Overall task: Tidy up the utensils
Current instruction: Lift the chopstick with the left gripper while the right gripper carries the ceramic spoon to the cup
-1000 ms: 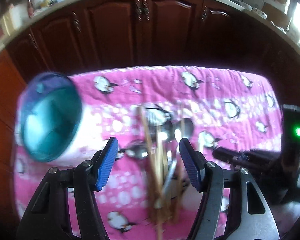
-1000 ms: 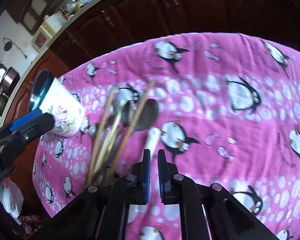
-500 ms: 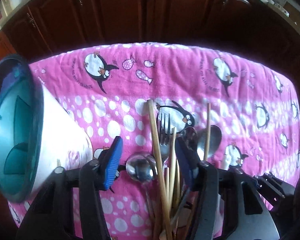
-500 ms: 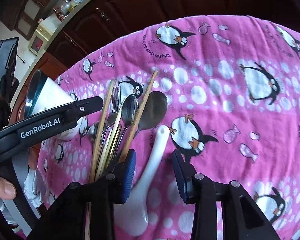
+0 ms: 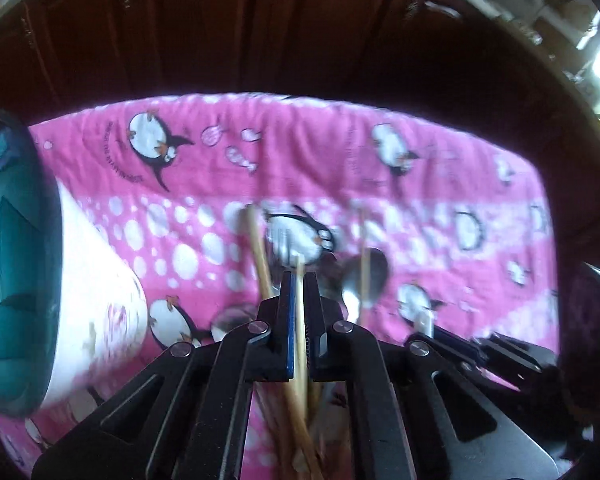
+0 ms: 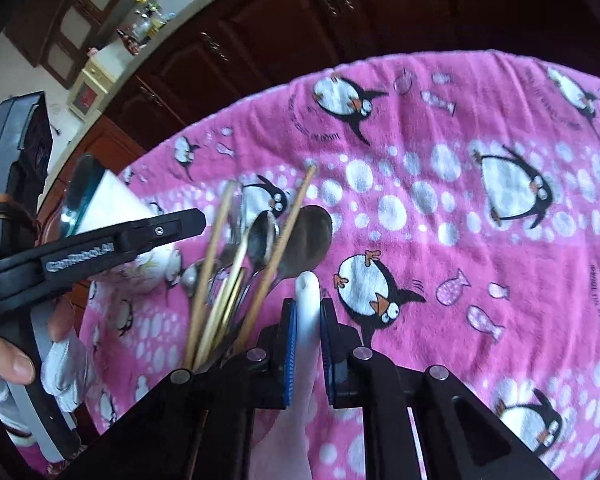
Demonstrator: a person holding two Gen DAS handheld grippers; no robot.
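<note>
Clamping a pale chopstick (image 5: 300,320), the left tongs (image 5: 299,280) are pinched tight on it, its lower end cut off below the frame. The right tongs (image 6: 308,312) are closing, pads against a white ceramic spoon (image 6: 307,300) whose bowl is hidden beneath them. Blurred metal spoons (image 6: 300,240) lie on the pink penguin cloth (image 6: 460,240) beside a tipped cup (image 5: 92,300).

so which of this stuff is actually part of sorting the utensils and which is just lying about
Part of the job:
- wooden chopsticks
- white ceramic spoon
- metal spoons
- fork
- white cup

Lying about:
- penguin cloth
- cabinets
- countertop clutter
</note>
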